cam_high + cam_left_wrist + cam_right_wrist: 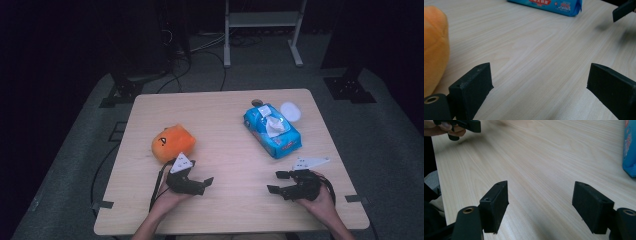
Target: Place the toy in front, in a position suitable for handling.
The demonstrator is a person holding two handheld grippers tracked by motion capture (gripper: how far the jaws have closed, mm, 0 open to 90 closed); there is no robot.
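On the near half of the wooden counter (225, 150), both hands rest with their grippers pointing inward toward each other. At the left, the left gripper (204, 184) sits just beside an orange plush toy (172, 142), its jaws spread apart with nothing between them; the left gripper view shows bare wood in the gap and the toy at its left edge. At the right, the right gripper (276, 182) likewise has its jaws spread apart over bare wood. A blue tissue pack (272, 130) lies farther back, near the right gripper, with a white lid (290, 111) just beside its far end.
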